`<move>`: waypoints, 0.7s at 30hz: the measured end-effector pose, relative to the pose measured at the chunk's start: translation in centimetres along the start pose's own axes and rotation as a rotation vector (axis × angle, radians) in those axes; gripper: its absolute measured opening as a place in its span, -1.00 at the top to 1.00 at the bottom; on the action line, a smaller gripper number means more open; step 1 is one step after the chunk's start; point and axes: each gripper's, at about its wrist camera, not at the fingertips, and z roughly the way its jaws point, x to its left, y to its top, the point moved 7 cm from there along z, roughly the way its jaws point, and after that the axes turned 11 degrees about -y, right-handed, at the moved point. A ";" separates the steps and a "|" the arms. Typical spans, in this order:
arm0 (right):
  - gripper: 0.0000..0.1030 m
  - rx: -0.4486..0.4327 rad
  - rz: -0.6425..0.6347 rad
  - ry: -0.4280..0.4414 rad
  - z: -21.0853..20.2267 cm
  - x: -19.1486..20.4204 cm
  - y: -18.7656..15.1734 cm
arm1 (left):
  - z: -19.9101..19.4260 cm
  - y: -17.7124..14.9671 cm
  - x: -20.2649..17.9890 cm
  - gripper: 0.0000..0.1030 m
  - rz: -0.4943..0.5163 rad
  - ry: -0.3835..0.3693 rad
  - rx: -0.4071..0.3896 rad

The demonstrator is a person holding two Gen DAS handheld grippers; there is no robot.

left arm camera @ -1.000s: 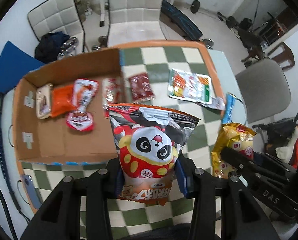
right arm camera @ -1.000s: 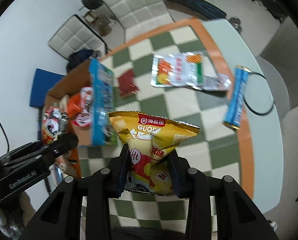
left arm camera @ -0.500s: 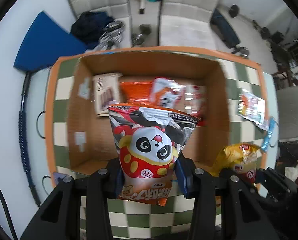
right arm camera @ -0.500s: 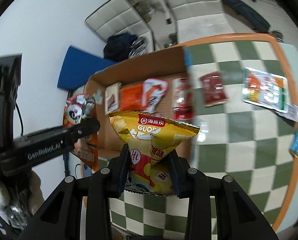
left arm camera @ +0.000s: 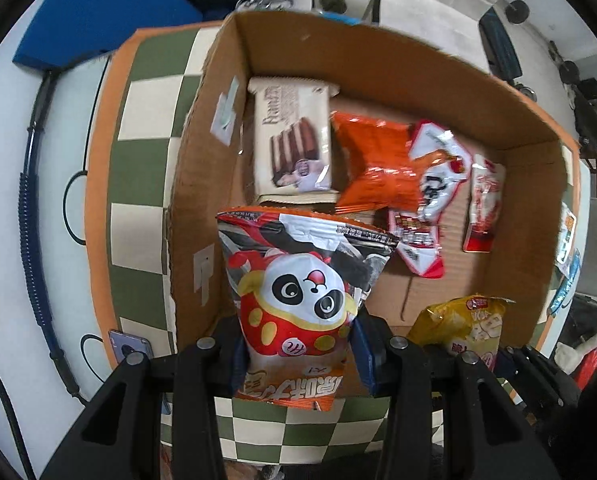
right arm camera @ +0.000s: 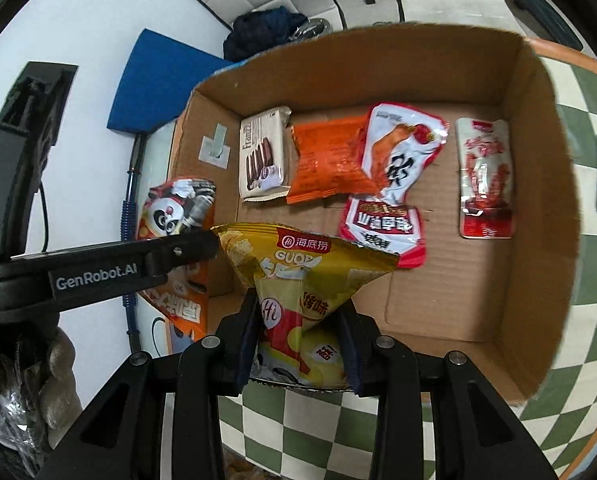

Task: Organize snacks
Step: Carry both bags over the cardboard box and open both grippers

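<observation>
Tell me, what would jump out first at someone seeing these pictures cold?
Probably the panda snack bag, bright red and pinched in the left gripper at the near left corner of the cardboard box. Next, the yellow chip bag clamped in the right gripper over the box's near edge. Behind them, several packets lie flat on the box floor, an orange packet among them.

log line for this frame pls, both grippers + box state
left gripper: shut on panda bag | right gripper: shut on yellow chip bag | both held over cardboard box near edge | not released
</observation>
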 end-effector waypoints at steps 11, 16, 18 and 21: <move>0.25 0.031 0.000 -0.008 2.8 1.1 0.3 | 2.2 0.1 1.3 0.20 -0.011 -0.018 0.055; 0.24 0.044 -0.007 0.011 3.5 1.6 0.3 | 2.3 0.1 1.0 0.19 -0.006 -0.032 0.060; 0.20 0.061 -0.002 0.018 3.9 1.8 0.3 | 2.2 0.1 1.1 0.18 -0.010 -0.032 0.060; -0.55 0.069 -0.015 0.005 4.2 2.0 0.1 | 2.1 0.1 1.2 -0.06 -0.016 -0.036 0.051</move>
